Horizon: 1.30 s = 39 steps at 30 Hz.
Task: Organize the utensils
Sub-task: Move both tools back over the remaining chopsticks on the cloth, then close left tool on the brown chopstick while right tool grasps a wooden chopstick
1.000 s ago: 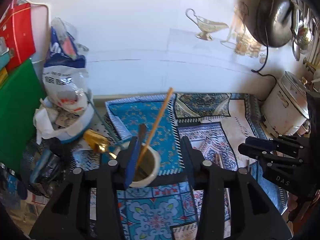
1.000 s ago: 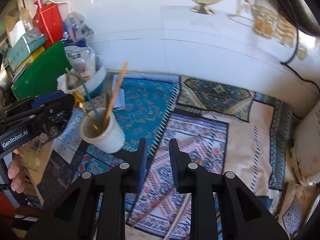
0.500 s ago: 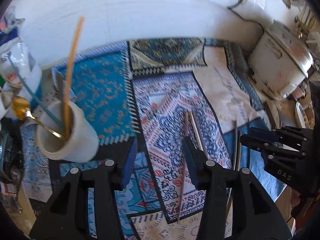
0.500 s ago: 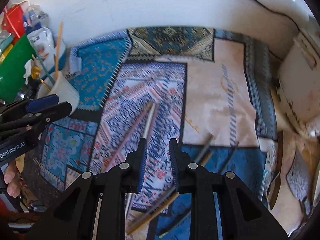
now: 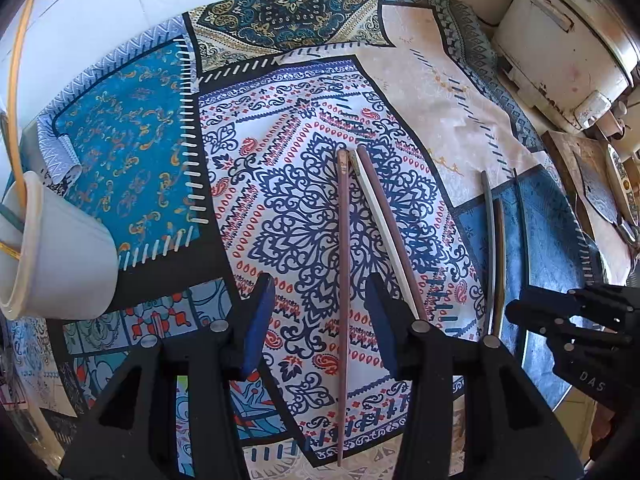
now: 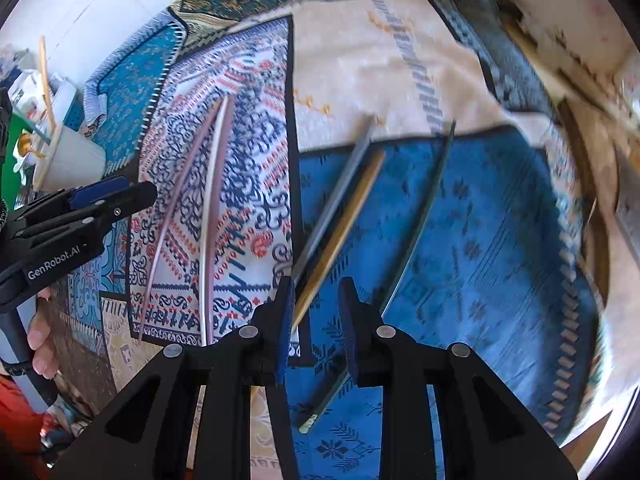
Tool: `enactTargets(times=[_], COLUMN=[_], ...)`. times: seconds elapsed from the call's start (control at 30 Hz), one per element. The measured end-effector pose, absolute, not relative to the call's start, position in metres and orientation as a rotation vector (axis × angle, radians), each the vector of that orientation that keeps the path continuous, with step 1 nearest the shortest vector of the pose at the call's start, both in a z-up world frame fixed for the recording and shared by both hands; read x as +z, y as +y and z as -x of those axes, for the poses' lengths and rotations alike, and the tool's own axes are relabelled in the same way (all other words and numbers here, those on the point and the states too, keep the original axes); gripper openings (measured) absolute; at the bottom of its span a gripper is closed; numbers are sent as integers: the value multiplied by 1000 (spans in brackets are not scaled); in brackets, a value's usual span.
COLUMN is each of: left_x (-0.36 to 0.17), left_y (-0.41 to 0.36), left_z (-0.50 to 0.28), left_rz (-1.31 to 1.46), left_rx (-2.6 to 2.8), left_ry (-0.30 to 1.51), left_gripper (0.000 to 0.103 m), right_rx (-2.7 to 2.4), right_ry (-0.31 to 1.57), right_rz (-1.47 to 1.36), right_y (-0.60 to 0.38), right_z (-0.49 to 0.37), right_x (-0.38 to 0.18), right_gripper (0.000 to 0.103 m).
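**Chopsticks under both my hands**

Between my left fingers [image 5: 320, 312] lies a brown chopstick [image 5: 342, 264], flat on the patterned cloth [image 5: 304, 184]; the fingers stand apart on either side of it and do not press it. Just beyond my right-side finger there, a white chopstick [image 5: 380, 224] and a second brown one [image 5: 394, 232] lie close together, partly hidden under that finger. Farther to that side, a grey stick [image 5: 489, 240], a tan one [image 5: 498, 264] and a thin dark one [image 5: 524, 248] rest on the blue patch.

My right fingers [image 6: 316, 316] are set narrowly apart with nothing clamped; the tan chopstick [image 6: 340, 232] runs up against my left-side finger, the grey one [image 6: 336, 196] beside it, and the dark one [image 6: 420, 216] passes under my right-side finger.

Well off to the left of my left fingers stands the white cup [image 5: 60, 256] on the desk, already holding a long wooden stick [image 5: 16, 80]. A white appliance [image 5: 560, 40] sits far ahead to the right.
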State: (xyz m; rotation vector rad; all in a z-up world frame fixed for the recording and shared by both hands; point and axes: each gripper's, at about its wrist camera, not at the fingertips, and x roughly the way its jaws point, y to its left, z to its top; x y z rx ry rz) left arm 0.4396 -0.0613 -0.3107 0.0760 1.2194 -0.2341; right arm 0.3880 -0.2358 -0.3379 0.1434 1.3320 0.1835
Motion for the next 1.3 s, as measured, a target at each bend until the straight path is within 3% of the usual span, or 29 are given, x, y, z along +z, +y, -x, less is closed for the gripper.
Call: enactTargets(times=[0.2, 0.5, 0.83, 0.93, 1.0, 1.3], left_x=[-317, -332, -336, -338, -338, -331], left_y=[-67, -71, -98, -101, -101, -93], left_z=[-443, -457, -469, -474, -477, -474], left_rz=[-102, -82, -223, -240, -246, -223], left_rx=[-256, -273, -279, -297, -302, -325], left_ry=[1226, 1281, 1259, 1273, 1282, 1311], left_gripper=[45, 29, 29, 23, 6, 4], right_rx=[138, 107, 94, 111, 115, 135], right_ry=[1316, 1274, 1236, 1244, 1234, 1158], right_rz=[-161, -177, -223, -270, -281, -279], right_y=[-238, -241, -236, -237, -238, -242], right_z=[-391, -407, -417, -422, -420, -409], right_x=[-344, -342, -346, -347, -344, -317], right_gripper=[20, 13, 7, 7, 7, 7])
